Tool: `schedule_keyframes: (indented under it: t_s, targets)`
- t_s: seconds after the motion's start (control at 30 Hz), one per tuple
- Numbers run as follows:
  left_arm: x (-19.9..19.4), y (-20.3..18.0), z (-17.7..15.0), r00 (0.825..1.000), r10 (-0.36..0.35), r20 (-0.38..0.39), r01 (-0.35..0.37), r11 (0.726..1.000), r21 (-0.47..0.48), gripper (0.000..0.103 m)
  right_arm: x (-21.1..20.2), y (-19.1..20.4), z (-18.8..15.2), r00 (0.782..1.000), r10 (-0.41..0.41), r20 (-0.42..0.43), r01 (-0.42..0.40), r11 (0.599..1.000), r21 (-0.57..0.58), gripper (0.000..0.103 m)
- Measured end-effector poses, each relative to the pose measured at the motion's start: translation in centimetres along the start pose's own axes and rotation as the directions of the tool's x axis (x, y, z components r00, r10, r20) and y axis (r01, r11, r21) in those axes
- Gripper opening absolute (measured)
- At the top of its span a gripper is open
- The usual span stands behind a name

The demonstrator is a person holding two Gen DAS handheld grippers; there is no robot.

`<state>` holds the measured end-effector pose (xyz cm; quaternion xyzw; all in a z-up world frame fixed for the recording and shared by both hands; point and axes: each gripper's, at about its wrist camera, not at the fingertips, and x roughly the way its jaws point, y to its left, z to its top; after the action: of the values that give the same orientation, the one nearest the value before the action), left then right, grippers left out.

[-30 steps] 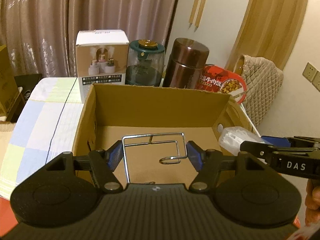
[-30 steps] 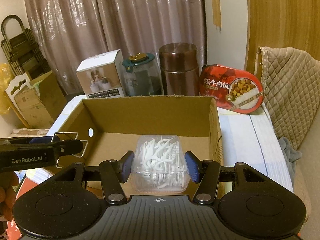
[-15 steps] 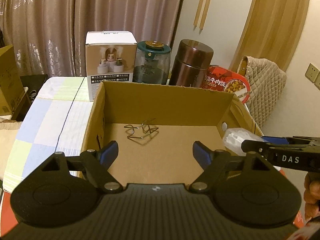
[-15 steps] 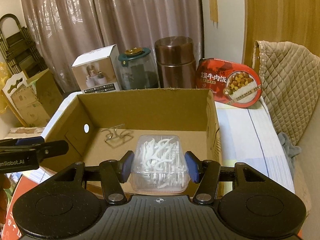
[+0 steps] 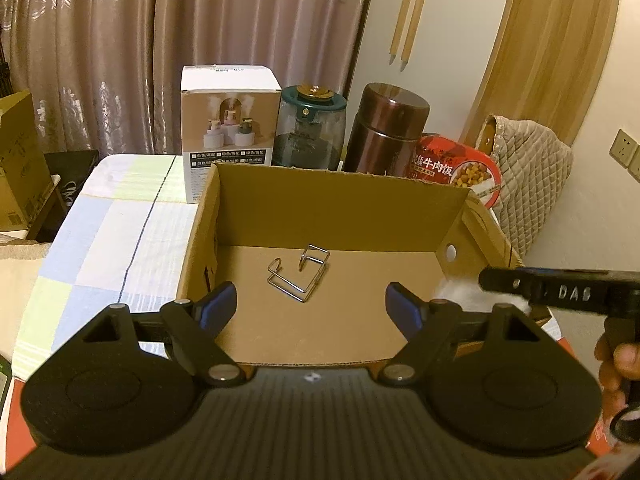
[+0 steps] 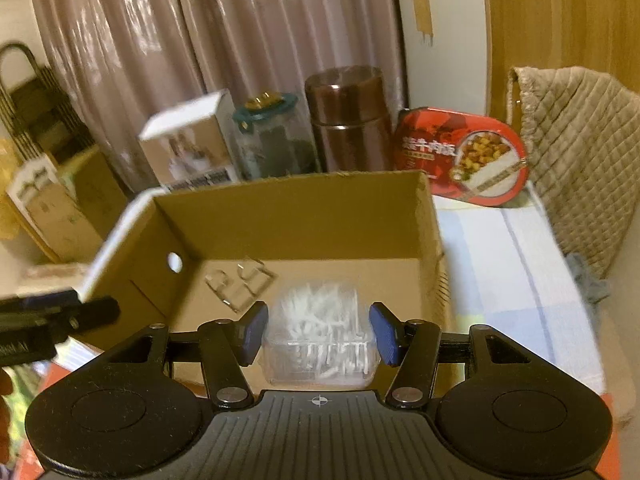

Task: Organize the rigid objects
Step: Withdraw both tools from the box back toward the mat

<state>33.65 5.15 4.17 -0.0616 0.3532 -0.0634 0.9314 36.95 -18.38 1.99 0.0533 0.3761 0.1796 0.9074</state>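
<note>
An open cardboard box (image 5: 340,196) stands on the bed. A bent metal wire rack (image 5: 298,274) lies on its floor near the back; it also shows blurred in the right wrist view (image 6: 240,284). My left gripper (image 5: 312,308) is open and empty over the box's front edge. My right gripper (image 6: 318,334) is shut on a clear plastic tub of white floss picks (image 6: 320,344) and holds it above the box's front right. The right gripper's side (image 5: 560,290) shows in the left wrist view.
Behind the box stand a white product carton (image 5: 230,132), a glass jar with a green lid (image 5: 312,128), a brown canister (image 5: 386,128) and a red food tin (image 5: 456,172). A quilted cushion (image 5: 532,184) is at the right. Checked bedding (image 5: 116,216) lies left.
My left gripper opened and let the wire rack drop onto the box floor, then drew back. My right gripper moved forward over the box with the tub.
</note>
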Motion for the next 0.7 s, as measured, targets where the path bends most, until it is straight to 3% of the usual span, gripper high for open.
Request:
schedule_keyframes:
  t_s: [0.07, 0.33, 0.7]
  targets:
    - [-0.6, 0.0, -0.2, 1.000, -0.003, 0.011, 0.003, 1.000, 0.003, 0.078, -0.9, -0.3, 0.1, 1.000, -0.009, 0.030, 0.009, 1.000, 0.004, 0.059]
    - [-4.9, 0.7, -2.5, 0.999, -0.004, 0.051, 0.006, 0.999, -0.046, 0.078, -6.8, -1.2, -1.9, 0.994, -0.041, 0.103, 0.038, 0.999, 0.025, 0.062]
    - [-13.3, 0.1, -9.9, 0.992, 0.066, 0.108, -0.059, 0.996, -0.064, 0.078, -15.9, -0.2, -12.0, 0.988, -0.048, 0.146, 0.038, 0.997, 0.071, 0.065]
